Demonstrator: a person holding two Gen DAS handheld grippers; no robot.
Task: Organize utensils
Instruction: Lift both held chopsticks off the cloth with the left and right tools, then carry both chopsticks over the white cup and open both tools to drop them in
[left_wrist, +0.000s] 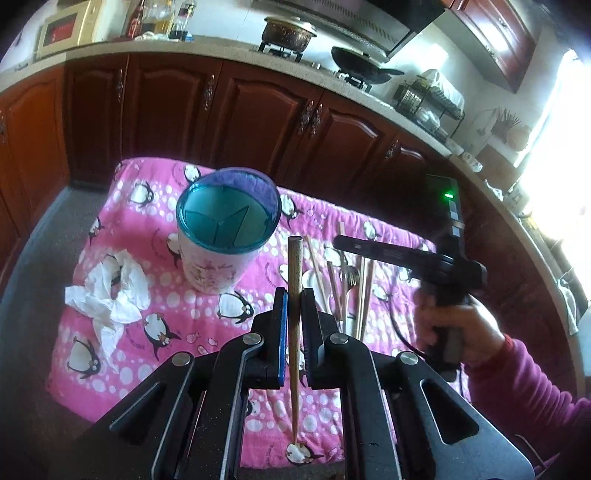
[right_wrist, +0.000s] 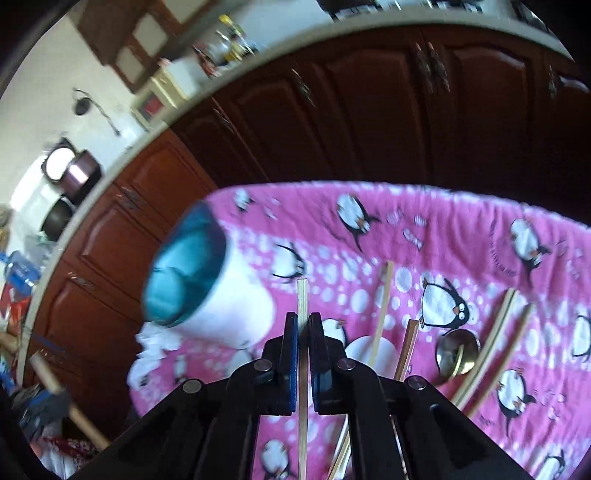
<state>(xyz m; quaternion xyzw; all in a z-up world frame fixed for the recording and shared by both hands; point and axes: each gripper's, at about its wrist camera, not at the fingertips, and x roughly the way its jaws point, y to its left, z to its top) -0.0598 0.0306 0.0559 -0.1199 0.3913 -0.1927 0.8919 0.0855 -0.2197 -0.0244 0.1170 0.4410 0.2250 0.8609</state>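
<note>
Utensils (left_wrist: 345, 286) lie in a loose heap on the pink penguin cloth (left_wrist: 184, 325), to the right of the cup (left_wrist: 225, 229). Left wrist view: we see the left gripper (left_wrist: 294, 295) clenched on a dark wooden chopstick (left_wrist: 294, 269), which runs upright between the pads, its lower end over the cloth. The teal-rimmed cup, divided inside, stands upright beyond the gripper; a crumpled tissue (left_wrist: 110, 291) lies at left. A hand (left_wrist: 458, 332) in a red sleeve holds the right gripper above the heap. Right wrist view (blurred): we see the right gripper (right_wrist: 303, 332) closed on a pale chopstick (right_wrist: 303, 295). Cup (right_wrist: 207, 284) at left; further chopsticks (right_wrist: 495, 332), a white spoon (right_wrist: 369, 349) and a metal spoon (right_wrist: 456, 350) rest on the cloth (right_wrist: 443, 229) at right
</note>
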